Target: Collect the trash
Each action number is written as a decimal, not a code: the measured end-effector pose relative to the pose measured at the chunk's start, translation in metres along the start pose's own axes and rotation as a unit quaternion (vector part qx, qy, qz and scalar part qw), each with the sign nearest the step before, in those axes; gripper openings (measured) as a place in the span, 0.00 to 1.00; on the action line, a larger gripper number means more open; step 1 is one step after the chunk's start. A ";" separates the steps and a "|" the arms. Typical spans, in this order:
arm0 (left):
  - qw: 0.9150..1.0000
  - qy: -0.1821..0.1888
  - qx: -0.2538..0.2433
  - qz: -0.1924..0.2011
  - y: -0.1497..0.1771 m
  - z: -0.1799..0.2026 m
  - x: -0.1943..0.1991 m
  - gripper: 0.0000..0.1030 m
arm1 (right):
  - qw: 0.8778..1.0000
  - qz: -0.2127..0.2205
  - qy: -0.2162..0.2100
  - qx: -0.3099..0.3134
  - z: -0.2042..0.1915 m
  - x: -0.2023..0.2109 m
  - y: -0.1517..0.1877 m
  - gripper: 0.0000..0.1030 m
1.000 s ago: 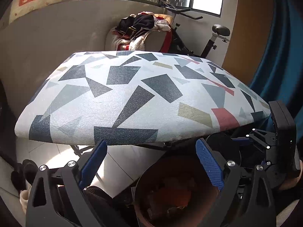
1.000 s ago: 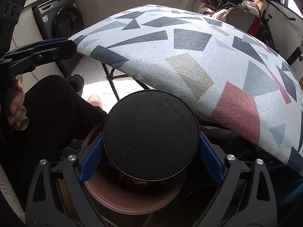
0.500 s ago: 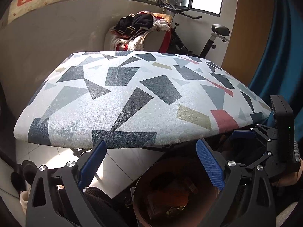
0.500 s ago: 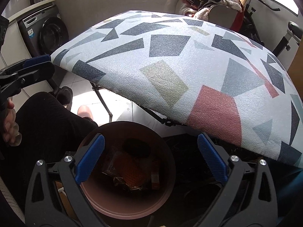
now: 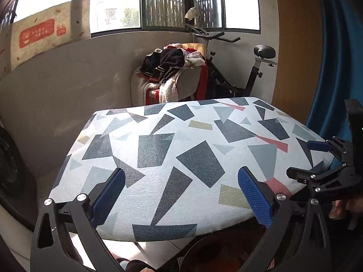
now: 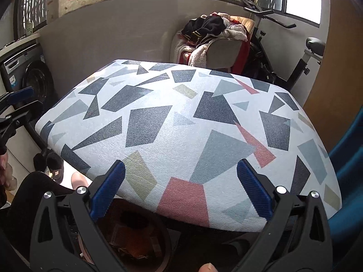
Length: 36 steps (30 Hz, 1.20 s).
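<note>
A brown round trash bin stands on the floor below the table's near edge, with wrappers inside; only its rim shows in the left wrist view. My right gripper is open and empty, raised above the bin at the edge of the patterned table. My left gripper is open and empty over the table's near edge. The right gripper also shows at the right of the left wrist view. No trash shows on the table top.
A chair piled with clothes and an exercise bike stand behind the table. A washing machine is at the left, a blue curtain at the right. The person's dark-clothed leg is beside the bin.
The black round lid the right gripper held over the bin is gone from view. Both grippers have risen and tilted up from the bin to the table top.
</note>
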<state>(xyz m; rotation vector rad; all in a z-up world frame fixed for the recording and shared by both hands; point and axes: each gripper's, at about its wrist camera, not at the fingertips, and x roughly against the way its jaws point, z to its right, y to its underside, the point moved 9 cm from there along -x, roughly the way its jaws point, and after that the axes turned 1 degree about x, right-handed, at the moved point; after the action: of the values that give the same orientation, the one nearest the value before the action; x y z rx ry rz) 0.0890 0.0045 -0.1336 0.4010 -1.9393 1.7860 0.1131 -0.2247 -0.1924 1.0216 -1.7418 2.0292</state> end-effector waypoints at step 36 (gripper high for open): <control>0.999 -0.013 -0.002 0.045 -0.077 0.004 0.031 0.94 | 0.997 0.073 0.027 -0.017 0.019 0.052 -0.072 0.94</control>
<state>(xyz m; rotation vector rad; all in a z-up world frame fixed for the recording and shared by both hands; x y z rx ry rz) 0.1016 -0.0052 -0.0517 0.3430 -2.0083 1.8397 0.1269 -0.2374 -0.1038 0.8438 -1.8655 2.0850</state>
